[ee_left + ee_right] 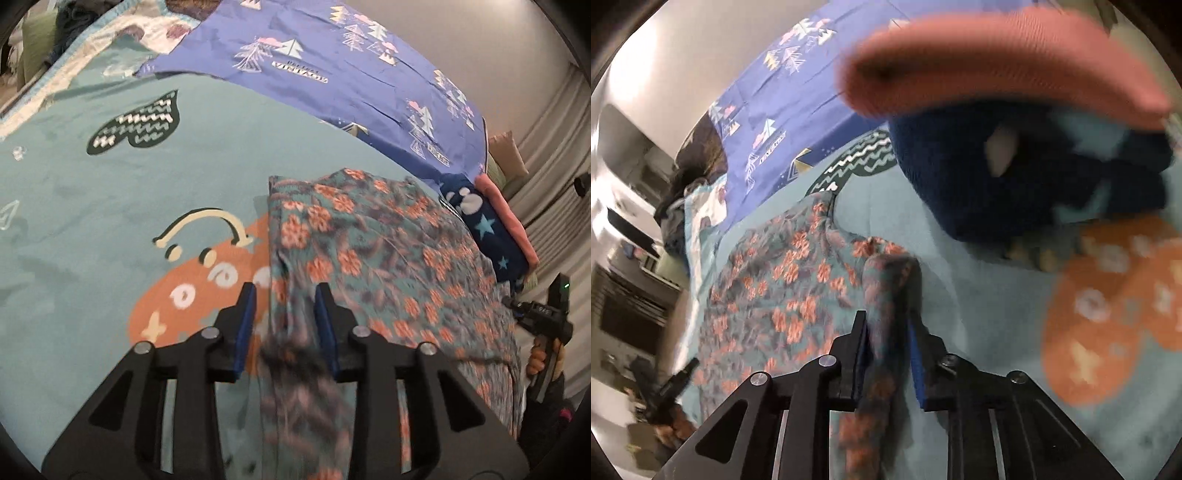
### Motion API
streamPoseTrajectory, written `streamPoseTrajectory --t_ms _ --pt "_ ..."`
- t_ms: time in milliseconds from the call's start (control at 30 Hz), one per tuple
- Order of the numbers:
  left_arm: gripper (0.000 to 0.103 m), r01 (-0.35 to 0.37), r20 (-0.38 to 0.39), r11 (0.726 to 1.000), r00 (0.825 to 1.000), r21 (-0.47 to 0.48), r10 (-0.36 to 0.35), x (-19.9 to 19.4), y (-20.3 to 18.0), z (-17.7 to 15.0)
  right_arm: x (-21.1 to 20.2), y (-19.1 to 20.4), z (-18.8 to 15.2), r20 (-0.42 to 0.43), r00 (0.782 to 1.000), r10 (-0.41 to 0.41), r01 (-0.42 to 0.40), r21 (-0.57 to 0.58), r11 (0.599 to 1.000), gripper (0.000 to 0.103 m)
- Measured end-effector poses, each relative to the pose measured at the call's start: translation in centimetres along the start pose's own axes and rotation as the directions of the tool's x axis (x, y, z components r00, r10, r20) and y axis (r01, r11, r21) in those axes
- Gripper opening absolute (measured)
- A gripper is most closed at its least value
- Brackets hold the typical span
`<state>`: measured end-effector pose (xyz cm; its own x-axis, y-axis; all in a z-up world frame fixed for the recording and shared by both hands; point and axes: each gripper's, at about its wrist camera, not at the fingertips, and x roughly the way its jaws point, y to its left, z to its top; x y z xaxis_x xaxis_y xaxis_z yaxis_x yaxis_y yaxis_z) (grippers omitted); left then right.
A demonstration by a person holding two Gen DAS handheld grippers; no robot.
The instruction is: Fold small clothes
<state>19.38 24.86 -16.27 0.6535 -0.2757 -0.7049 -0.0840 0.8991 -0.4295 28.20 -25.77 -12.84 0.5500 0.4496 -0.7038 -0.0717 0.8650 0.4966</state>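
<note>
On the bed (92, 206), mid-fold: floral garment (388, 251) bunched between both jaws, clamp unclear, cannot tell; next, carrying that edge across evenly.

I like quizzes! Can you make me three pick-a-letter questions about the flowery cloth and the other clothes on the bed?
1. Where does the pink folded garment lie?
A. on top of the navy star garment
B. under the floral cloth
C. on the floor

2. What colour are the flowers on the floral cloth?
A. yellow
B. orange-pink
C. white

3. What is between the fingers of the left gripper?
A. nothing
B. a pillow
C. an edge of the floral cloth

Answers: 1 A, the pink one rests on the navy one. 2 B, orange-pink blooms on teal. 3 C, floral fabric runs between its blue pads.
</note>
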Motion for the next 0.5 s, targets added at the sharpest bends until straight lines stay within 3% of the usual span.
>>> streamPoseTrajectory --t_ms 33,133,200,300,367,400,433,500 --pt "0.042 0.001 0.005 1.000 1.000 0.007 -0.001 -0.5 -0.2 -0.2 -1.0 0.7 -0.7 0.007 1.000 -0.005 0.005 -0.032 0.999 0.022" --pt "0.047 0.020 0.029 0.999 0.999 0.039 -0.021 -2.5 -1.0 -1.2 -4.0 3.6 -4.4 0.015 1.000 -0.023 0.025 -0.184 0.983 0.035" --pt "0.052 0.020 0.042 0.997 0.999 0.075 -0.023 -3.6 -1.9 -2.0 -4.5 5.3 -6.6 0.029 0.997 -0.068 0.074 -0.285 0.956 0.053" --pt "0.058 -0.005 0.037 0.992 0.999 0.123 0.001 -3.7 -2.9 -2.8 -2.9 7.3 -9.2 -0.006 0.992 -0.129 0.115 -0.410 0.905 0.054" --pt "0.058 -0.034 0.024 0.990 0.999 0.138 0.031 -3.3 -3.3 -3.1 -1.2 7.3 -9.7 -0.014 0.982 -0.189 0.165 -0.426 0.890 0.051" --pt "0.058 -0.060 0.019 0.988 0.998 0.145 0.058 -3.0 -3.4 -3.4 -0.7 6.9 -9.5 0.016 0.968 -0.249 0.233 -0.414 0.880 0.043" --pt "0.058 -0.094 0.017 0.984 0.996 0.154 0.093 -2.6 -3.5 -3.6 -0.9 5.7 -9.3 0.041 0.959 -0.281 0.275 -0.385 0.881 0.042" --pt "0.058 -0.145 0.012 0.978 0.989 0.150 0.145 -2.3 -3.0 -4.1 -1.8 2.1 -8.3 0.030 0.970 -0.243 0.244 -0.226 0.943 0.043"
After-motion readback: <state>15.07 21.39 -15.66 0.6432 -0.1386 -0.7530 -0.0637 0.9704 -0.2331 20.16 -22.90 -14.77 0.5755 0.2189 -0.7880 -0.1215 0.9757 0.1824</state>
